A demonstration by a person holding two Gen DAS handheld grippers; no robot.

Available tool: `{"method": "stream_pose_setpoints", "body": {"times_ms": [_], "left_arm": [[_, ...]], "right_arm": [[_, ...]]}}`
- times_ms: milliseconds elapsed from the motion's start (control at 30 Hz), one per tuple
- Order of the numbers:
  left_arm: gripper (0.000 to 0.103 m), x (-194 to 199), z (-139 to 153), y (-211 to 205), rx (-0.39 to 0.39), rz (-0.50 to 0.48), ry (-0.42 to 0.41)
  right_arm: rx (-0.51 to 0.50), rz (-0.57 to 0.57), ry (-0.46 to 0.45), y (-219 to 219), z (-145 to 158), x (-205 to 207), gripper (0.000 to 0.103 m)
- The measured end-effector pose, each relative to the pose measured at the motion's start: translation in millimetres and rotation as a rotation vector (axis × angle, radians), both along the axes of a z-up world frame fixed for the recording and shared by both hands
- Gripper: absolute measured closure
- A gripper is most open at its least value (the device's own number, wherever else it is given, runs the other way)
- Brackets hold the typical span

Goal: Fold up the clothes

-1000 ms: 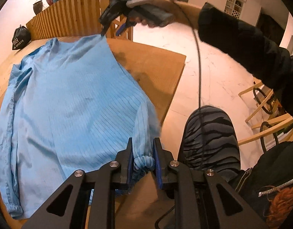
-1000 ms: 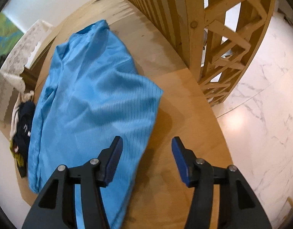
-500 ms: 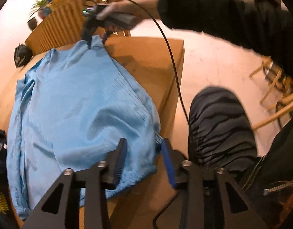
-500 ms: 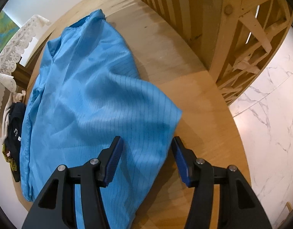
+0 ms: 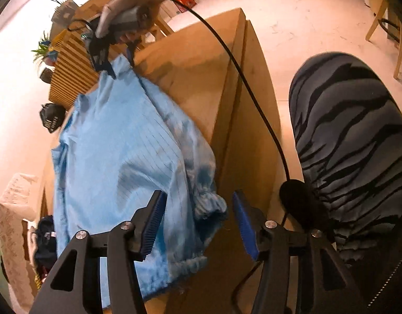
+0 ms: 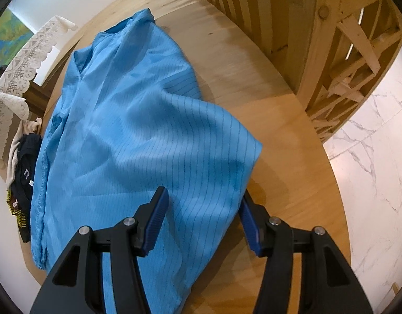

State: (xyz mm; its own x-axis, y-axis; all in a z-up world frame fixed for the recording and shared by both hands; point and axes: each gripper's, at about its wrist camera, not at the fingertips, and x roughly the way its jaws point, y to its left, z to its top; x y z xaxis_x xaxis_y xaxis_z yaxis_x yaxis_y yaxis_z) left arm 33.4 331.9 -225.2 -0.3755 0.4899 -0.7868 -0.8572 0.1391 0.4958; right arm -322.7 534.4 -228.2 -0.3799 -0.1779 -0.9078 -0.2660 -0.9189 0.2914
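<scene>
A light blue pinstriped garment (image 5: 117, 157) lies spread on the wooden table (image 5: 201, 78). My left gripper (image 5: 199, 198) hangs over its near edge. Its jaws are opening, and the gathered elastic cuff (image 5: 208, 206) sits loose between them, apart from the pads. In the right wrist view the same garment (image 6: 138, 130) fills the table (image 6: 279, 157). My right gripper (image 6: 203, 196) stands open astride a folded corner, with fabric between the jaws and over part of the right pad. In the left wrist view a hand holds the right gripper (image 5: 121, 66) at the garment's far corner.
A slatted wooden divider (image 6: 253, 0) borders the table's far side. A black bag (image 5: 51, 116) sits beyond the garment. Dark clothes (image 6: 22, 157) and a lace cloth (image 6: 17, 65) lie past the left edge. A leg in striped trousers (image 5: 345, 144) and a cable (image 5: 253, 99) are to the right.
My left gripper has opened and let go of the cuff, sinking and rolling as it did. My right gripper has come down over the garment's corner, its jaws as wide as before.
</scene>
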Motion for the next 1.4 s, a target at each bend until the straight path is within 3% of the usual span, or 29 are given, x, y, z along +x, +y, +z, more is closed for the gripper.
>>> {"method": "stream_pose_setpoints", "body": {"times_ms": [133,267,367,500,733,767,800,900,1133,1400], "left_arm": [[0.063,-12.0,3.9,3.1,0.014,0.027,-0.067],[0.076,-32.6,19.1,1.8,0.045,0.071,-0.23],[0.079,-52.5,33.6,-0.9,0.076,0.112,-0.376],[0.082,-71.7,52.5,-8.2,0.121,0.146,-0.479],[0.082,-77.2,65.9,-16.4,0.161,0.133,-0.496],[0.082,-78.6,66.2,-17.9,0.163,0.132,-0.504],[0.082,-80.6,66.0,-18.9,0.167,0.128,-0.521],[0.082,-88.8,68.4,-19.9,0.18,0.123,-0.58],[0.082,-132.4,78.0,-44.4,0.262,0.162,-0.762],[0.084,-204.2,82.8,-100.1,0.407,0.293,-0.945]], "right_arm": [[-0.01,-0.001,0.014,2.6,-0.7,-0.8,0.05],[-0.021,-0.008,0.021,4.9,-1.0,-3.3,0.05],[-0.012,-0.002,0.009,4.4,-0.3,-5.4,0.05],[0.009,0.003,-0.008,2.2,1.7,-10.3,0.05],[-0.018,-0.041,0.019,4.2,-1.7,-16.0,0.05],[-0.039,-0.05,0.032,6.1,-1.0,-14.5,0.057],[-0.061,-0.059,0.046,8.0,-0.1,-12.9,0.075],[-0.03,-0.074,0.057,10.4,7.1,-10.5,0.091],[0.015,-0.075,0.101,-9.0,42.0,-20.6,0.094],[0.082,-0.031,0.101,-80.4,81.4,-71.5,0.095]]}}
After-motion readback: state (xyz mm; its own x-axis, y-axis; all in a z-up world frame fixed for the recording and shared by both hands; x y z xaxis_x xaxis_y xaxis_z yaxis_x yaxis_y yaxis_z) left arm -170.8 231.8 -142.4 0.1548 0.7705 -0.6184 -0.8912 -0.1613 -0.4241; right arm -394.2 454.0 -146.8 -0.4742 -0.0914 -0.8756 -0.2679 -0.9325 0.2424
